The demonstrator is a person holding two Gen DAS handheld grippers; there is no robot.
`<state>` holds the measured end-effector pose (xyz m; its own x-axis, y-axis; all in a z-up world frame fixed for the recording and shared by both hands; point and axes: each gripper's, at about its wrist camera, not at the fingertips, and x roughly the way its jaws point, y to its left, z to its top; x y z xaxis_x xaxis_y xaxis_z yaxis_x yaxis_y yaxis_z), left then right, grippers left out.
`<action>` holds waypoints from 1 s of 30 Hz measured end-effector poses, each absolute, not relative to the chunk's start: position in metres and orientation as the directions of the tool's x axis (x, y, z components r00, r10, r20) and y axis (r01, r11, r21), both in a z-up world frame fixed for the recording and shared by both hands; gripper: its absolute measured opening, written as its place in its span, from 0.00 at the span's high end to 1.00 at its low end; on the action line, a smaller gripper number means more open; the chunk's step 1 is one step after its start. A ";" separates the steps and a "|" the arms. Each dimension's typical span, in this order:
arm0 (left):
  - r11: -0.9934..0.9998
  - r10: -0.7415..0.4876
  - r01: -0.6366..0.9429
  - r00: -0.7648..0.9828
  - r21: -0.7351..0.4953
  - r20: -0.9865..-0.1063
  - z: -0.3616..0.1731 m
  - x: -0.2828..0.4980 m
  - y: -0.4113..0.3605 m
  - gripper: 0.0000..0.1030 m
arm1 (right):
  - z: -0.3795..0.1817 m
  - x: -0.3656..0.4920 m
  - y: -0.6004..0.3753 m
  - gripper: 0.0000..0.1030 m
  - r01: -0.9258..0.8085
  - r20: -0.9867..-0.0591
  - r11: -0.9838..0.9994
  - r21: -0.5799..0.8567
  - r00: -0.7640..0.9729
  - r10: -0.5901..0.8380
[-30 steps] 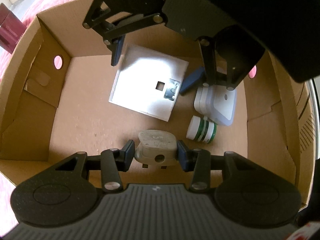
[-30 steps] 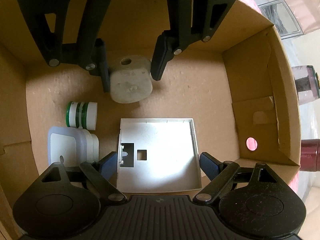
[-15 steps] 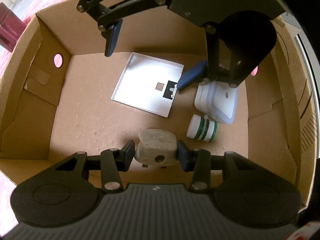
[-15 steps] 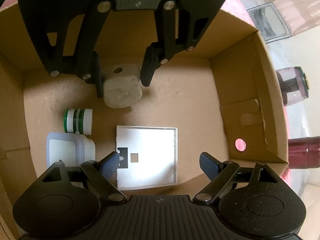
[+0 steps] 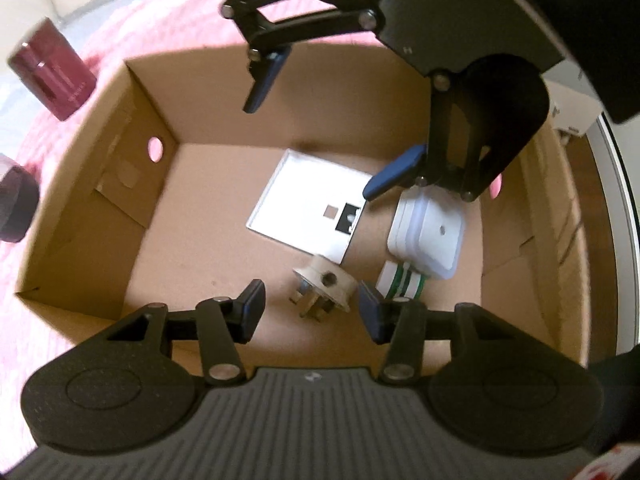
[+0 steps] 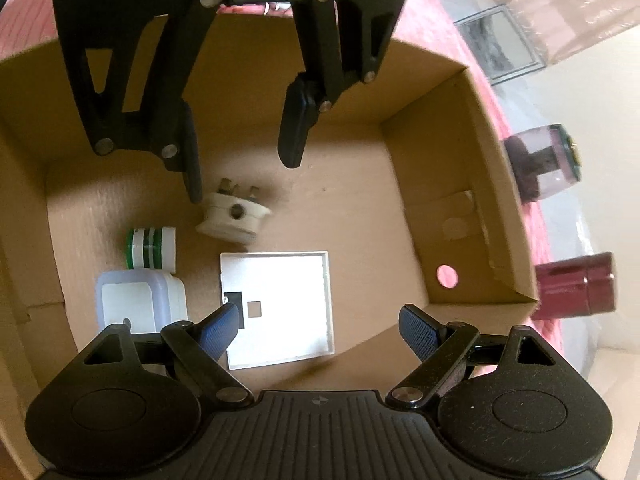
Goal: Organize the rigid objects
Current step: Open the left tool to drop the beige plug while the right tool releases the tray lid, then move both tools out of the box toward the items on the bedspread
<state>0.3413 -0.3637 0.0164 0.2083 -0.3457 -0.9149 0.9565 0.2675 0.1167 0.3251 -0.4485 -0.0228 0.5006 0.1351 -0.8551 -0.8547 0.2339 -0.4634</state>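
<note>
A cardboard box (image 5: 100, 216) (image 6: 440, 128) holds a white plug adapter (image 5: 324, 284) (image 6: 234, 216), a flat white square plate (image 5: 308, 208) (image 6: 280, 304), a white rectangular container (image 5: 432, 236) (image 6: 136, 300) and a white roll with green stripes (image 5: 400, 280) (image 6: 152, 248). My left gripper (image 5: 310, 310) (image 6: 244, 148) is open above the box, with the adapter lying loose on the floor below it, prongs showing. My right gripper (image 6: 320, 330) (image 5: 316, 120) is open and empty above the plate.
The box stands on a pink cloth (image 5: 132, 20). Two dark red jars (image 5: 52, 68) (image 6: 572, 288) and a clear purple jar (image 6: 544, 160) stand outside its wall. A framed picture (image 6: 500, 48) lies further off.
My left gripper has opened and let go of the adapter, which now lies tilted on the box floor. Both grippers have risen away from the box floor.
</note>
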 end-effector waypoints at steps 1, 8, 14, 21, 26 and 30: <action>0.279 -0.359 0.954 0.214 0.114 -0.908 0.022 0.339 -0.361 0.56 | -0.019 0.323 -0.449 0.18 -0.850 -0.851 0.243 -0.468 0.507 0.137; 0.343 -0.430 0.932 0.270 0.120 -0.861 0.056 0.316 -0.335 0.56 | 0.011 0.300 -0.444 0.18 -0.803 -0.813 0.318 -0.504 0.565 0.138; 0.411 -0.486 0.903 0.334 0.125 -0.808 0.085 0.290 -0.303 0.56 | 0.048 0.269 -0.435 0.18 -0.752 -0.772 0.428 -0.501 0.612 0.172; 0.503 -0.539 0.856 0.419 0.120 -0.731 0.111 0.255 -0.254 0.40 | 0.077 0.235 -0.417 0.18 -0.702 -0.733 0.515 -0.492 0.653 0.190; 0.583 -0.547 0.803 0.502 0.125 -0.670 0.122 0.228 -0.217 0.31 | 0.093 0.214 -0.401 0.18 -0.662 -0.704 0.612 -0.433 0.672 0.228; 0.637 -0.538 0.761 0.553 0.122 -0.636 0.125 0.207 -0.184 0.29 | 0.102 0.195 -0.377 0.18 -0.644 -0.678 0.655 -0.394 0.685 0.265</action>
